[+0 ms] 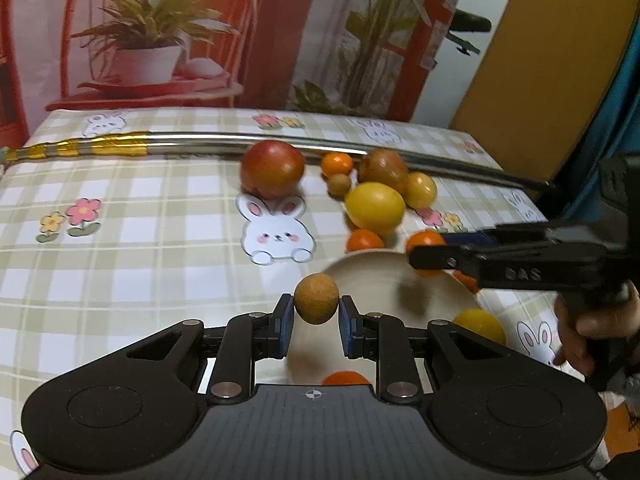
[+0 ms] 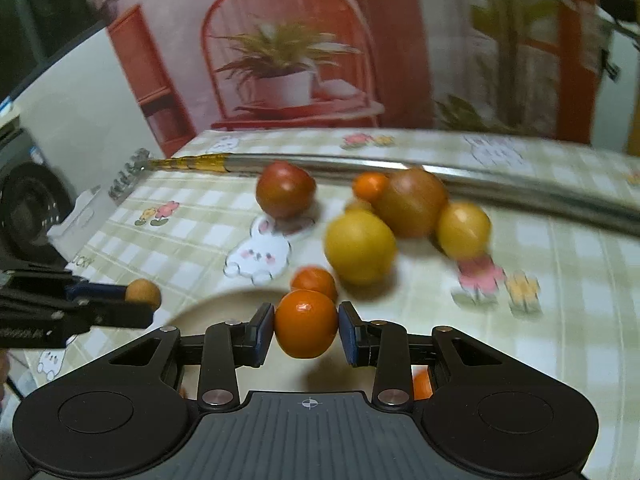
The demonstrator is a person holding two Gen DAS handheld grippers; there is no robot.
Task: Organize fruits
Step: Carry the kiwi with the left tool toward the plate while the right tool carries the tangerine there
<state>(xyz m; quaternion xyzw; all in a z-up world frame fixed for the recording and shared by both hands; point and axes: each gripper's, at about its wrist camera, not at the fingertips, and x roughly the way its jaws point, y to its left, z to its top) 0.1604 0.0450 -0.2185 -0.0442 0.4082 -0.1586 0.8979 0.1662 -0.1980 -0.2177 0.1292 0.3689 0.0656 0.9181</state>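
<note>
Left tool: our left tool [image 1: 316,312] is closed on a small brown fruit [image 1: 316,298], pinched at its sides between the blue pads [image 1: 286,328]. It hangs just above the near rim of the plate [image 1: 372,280].
Right tool: our right tool [image 2: 307,330] grips a small orange [image 2: 306,323] the same way, side to side, so the fruit sits free below and can drop straight down. From the left wrist camera it reaches in over the far edge of the plate.
Plate: pale and shallow, on the bench [image 1: 160,208] in front of us. Another orange fruit [image 1: 346,378] and a yellow one [image 1: 482,326] seem to lie in it, though the tools hide much of it, so we cannot be sure.
Loose fruit: the rest sits in a cluster beyond the plate, against a metal rod [image 1: 280,142] that probably stops it rolling off: a large red fruit [image 1: 273,168], a big yellow one [image 1: 375,206], a brownish one [image 1: 383,168], a smaller yellow one [image 1: 420,190], and several small oranges.
Step in hand: we judge both fruits are being carried to the plate together, one per hand.
Next move: lower each one close to the plate before letting go, since round fruit rolls.
Risk: the two tools are near each other over one plate and could bump.
</note>
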